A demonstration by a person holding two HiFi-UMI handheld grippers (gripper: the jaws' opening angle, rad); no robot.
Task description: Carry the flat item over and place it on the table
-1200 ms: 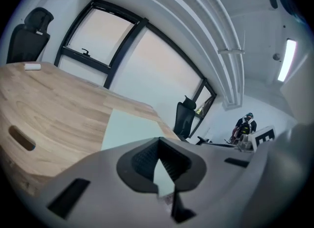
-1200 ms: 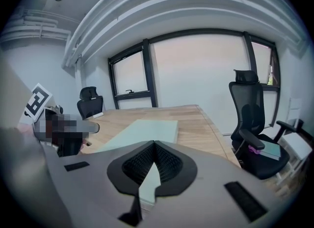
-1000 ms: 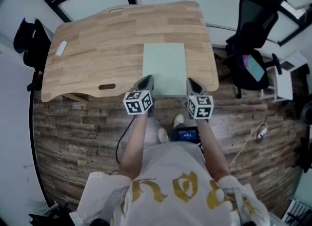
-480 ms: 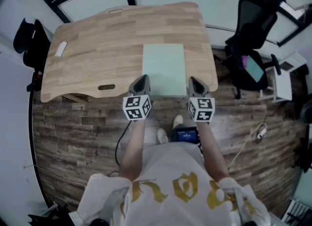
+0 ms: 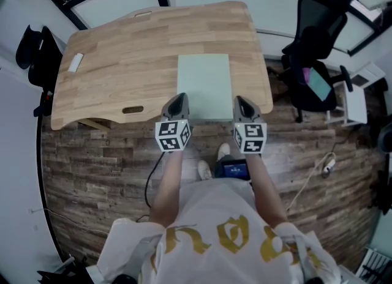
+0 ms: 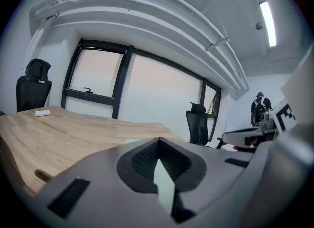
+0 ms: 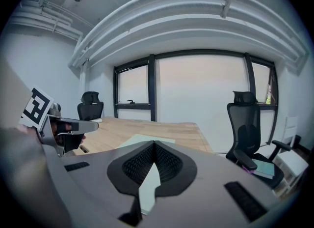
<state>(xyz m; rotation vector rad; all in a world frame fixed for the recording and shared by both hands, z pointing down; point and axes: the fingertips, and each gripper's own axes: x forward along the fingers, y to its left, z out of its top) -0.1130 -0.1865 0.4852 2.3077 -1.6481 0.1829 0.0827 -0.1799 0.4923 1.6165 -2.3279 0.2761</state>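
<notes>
The head view looks steeply down from above the person's shoulders. The wooden surface (image 5: 122, 62) fills the frame's upper half, and the left claw (image 5: 176, 106) and right claw (image 5: 243, 109) sit at centre. Each gripper view rides close behind its own jaws, low and nearly level, facing across the surface toward the windows (image 7: 196, 104). All three share the surface, the pale green sheet (image 5: 204, 87) and the black chair (image 5: 315, 44). Each gripper view catches the other claw at its frame's edge.
</notes>
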